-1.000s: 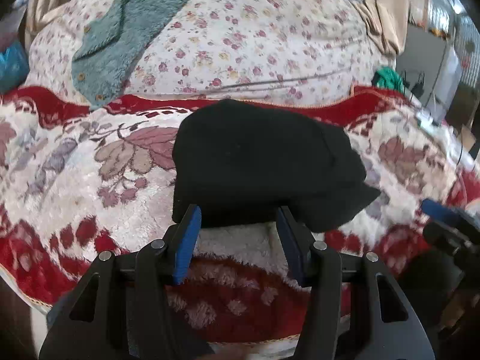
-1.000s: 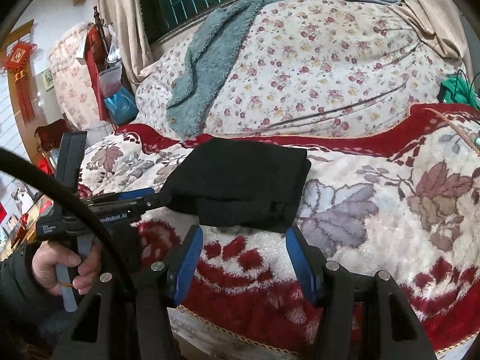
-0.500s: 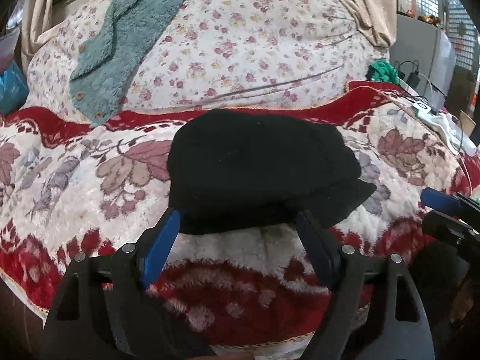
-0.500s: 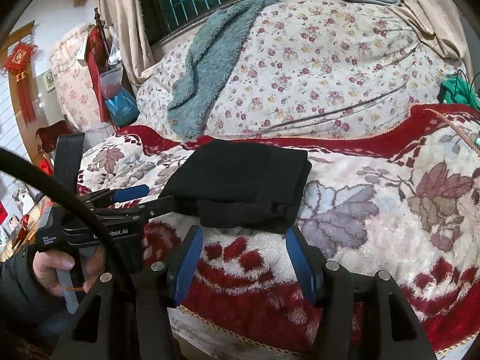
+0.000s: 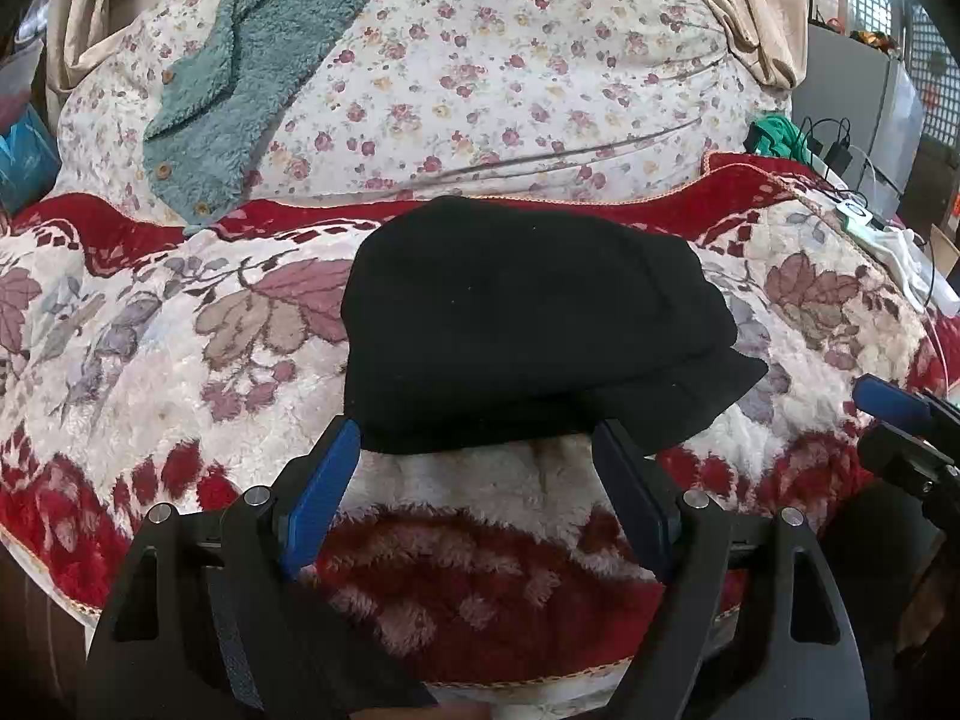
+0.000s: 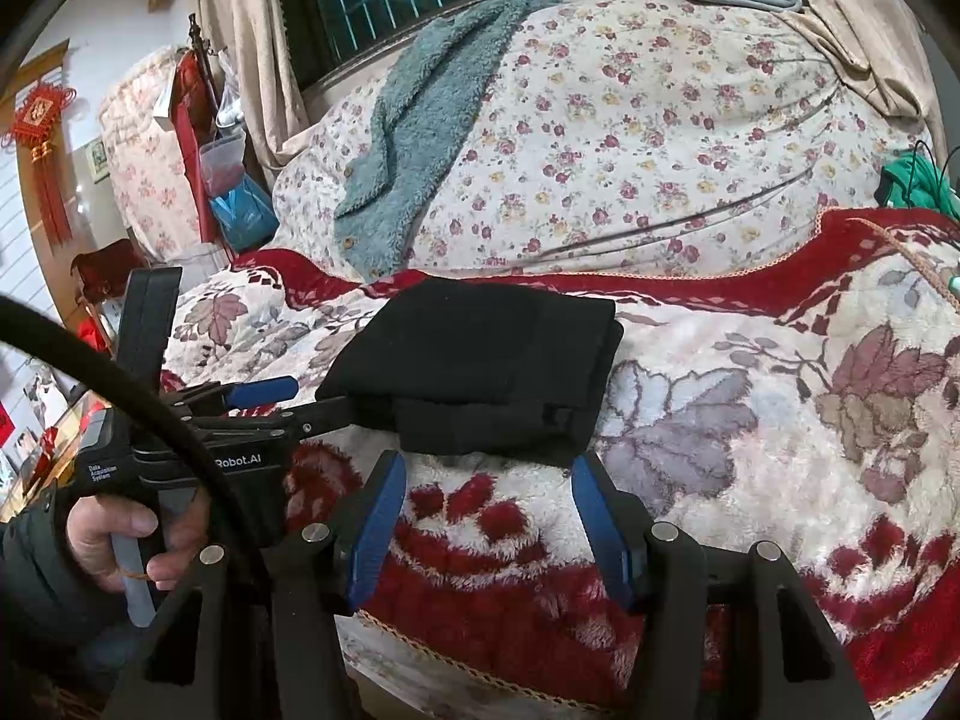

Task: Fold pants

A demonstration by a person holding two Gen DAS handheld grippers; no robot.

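The black pants lie folded into a thick, compact rectangle on the red and white floral blanket. My left gripper stands open just short of their near edge, its blue pads spread about as wide as the bundle, nothing pressed between them. In the right wrist view the same pants lie ahead of my right gripper, which is open and hovers over the blanket in front of the fold. The left gripper shows there at the pants' left corner, held by a hand.
Behind the pants rises a heap of flowered bedding with a teal fleece garment draped over it. Cables and a green item lie at the right edge. The blanket's front hem marks the bed edge near me.
My left gripper's jaws have spread much wider than a second ago, and the pants' near edge lies flat on the blanket. The right gripper has stayed as it was.
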